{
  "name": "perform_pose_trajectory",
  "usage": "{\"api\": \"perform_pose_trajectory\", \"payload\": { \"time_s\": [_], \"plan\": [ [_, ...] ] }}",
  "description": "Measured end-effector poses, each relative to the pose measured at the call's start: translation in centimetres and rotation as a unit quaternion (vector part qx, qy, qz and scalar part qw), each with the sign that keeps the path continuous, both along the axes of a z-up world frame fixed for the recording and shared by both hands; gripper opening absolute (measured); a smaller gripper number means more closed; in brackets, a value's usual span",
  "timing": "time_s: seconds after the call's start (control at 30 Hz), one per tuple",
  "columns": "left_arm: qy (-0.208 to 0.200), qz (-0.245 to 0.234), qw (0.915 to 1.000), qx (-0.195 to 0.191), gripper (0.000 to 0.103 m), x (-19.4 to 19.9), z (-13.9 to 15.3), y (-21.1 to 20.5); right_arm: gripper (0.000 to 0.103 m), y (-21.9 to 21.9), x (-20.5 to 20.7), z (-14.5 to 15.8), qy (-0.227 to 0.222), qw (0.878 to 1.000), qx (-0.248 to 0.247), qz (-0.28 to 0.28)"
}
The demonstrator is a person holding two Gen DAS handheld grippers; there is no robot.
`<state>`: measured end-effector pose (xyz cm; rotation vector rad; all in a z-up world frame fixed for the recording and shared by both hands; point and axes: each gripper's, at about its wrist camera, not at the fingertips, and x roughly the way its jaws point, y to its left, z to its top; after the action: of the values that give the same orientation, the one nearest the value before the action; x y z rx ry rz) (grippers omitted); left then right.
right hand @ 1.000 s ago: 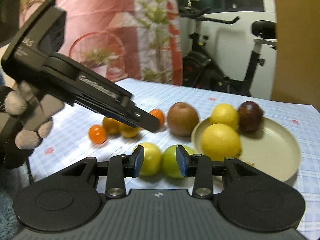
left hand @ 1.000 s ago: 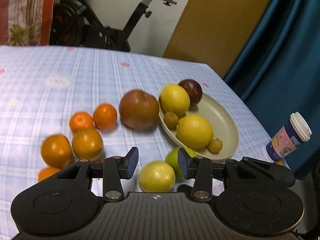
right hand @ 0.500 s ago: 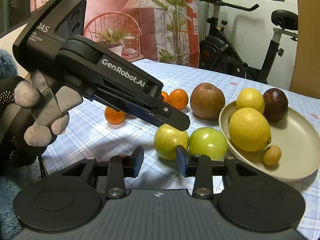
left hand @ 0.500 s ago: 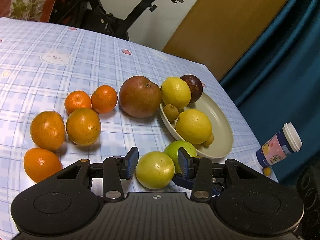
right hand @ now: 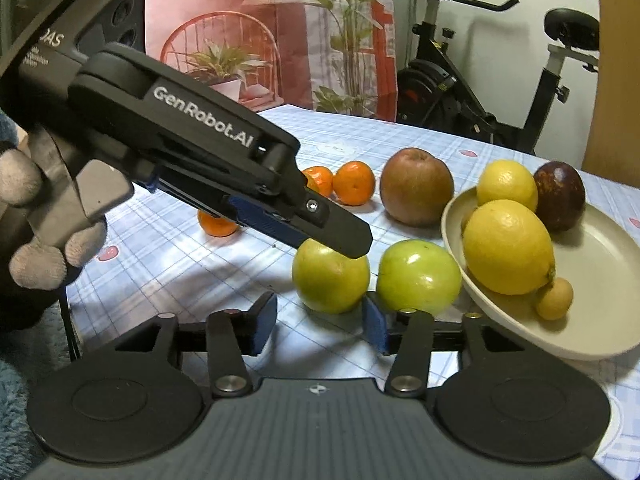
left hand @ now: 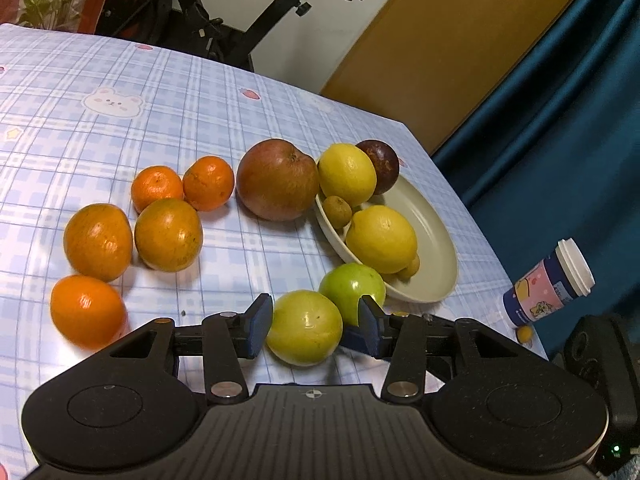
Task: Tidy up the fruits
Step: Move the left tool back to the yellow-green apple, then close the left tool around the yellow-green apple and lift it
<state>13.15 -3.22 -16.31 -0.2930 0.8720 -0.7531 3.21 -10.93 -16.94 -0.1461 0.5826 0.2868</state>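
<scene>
Left gripper (left hand: 314, 322): its jaws are opening around the yellow-green fruit (left hand: 305, 328); the fruit sits between the blue pads with a thin gap on each side, so it is not clamped.
Right gripper (right hand: 320, 322): its jaws are opening, with bare table between the pads; the yellow-green fruit (right hand: 331, 278) lies just beyond their tips.
Gloved hand (right hand: 38, 224): grips the left gripper's handle in the right wrist view.
Writing: white lettering "GenRobot.AI" on the left gripper's side (right hand: 202, 116); the letters "AS" are readable on its camera block, and the smaller lines under them are too small to read.
Green fruit (left hand: 353, 288): on the table, touching the yellow-green fruit and just beside the plate (left hand: 438, 240).
Plate contents: two lemons (left hand: 381, 239), a dark purple fruit (left hand: 380, 166) at the far rim, and small brownish fruits tucked beside the lemons.
Reddish apple (left hand: 277, 179): on the table, against the plate's far rim.
Oranges (left hand: 168, 235): five in a cluster toward the table's left side, well apart from the plate.
Paper cup (left hand: 550, 284): beyond the table's right edge, white lid, cartoon print; any text is unreadable.
Tablecloth (left hand: 120, 80): blue plaid with bear and star prints.
</scene>
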Motion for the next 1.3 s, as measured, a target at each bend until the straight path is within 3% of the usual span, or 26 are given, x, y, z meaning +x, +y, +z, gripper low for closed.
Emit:
{"api": "perform_pose_trajectory", "payload": {
  "time_s": [0.43, 0.7, 0.8, 1.07, 1.3],
  "plan": [
    [-0.016, -0.027, 0.9993, 0.019, 0.054, -2.6, 0.6, -0.1, 0.056, -0.3, 0.0, -0.3, -0.003, 1.0, 0.003, 0.007],
    [-0.015, -0.037, 0.9991, 0.012, 0.059, -2.8, 0.6, 0.0, 0.056, -0.2, 0.0, -0.3, -0.003, 1.0, 0.002, 0.007],
    [-0.015, -0.039, 0.999, 0.013, 0.059, -2.8, 0.7, 0.0, 0.051, -0.3, -0.1, -0.2, -0.005, 1.0, 0.005, 0.004],
    [-0.001, -0.007, 1.0, 0.002, 0.059, -1.9, 0.3, 1.0, 0.049, -0.9, 0.0, -0.1, -0.003, 1.0, 0.011, 0.004],
    [0.001, 0.0, 0.9998, 0.021, 0.058, -1.6, -0.8, 0.2, 0.049, -0.9, -0.1, 0.0, -0.002, 1.0, 0.014, 0.01]
  ]
}}
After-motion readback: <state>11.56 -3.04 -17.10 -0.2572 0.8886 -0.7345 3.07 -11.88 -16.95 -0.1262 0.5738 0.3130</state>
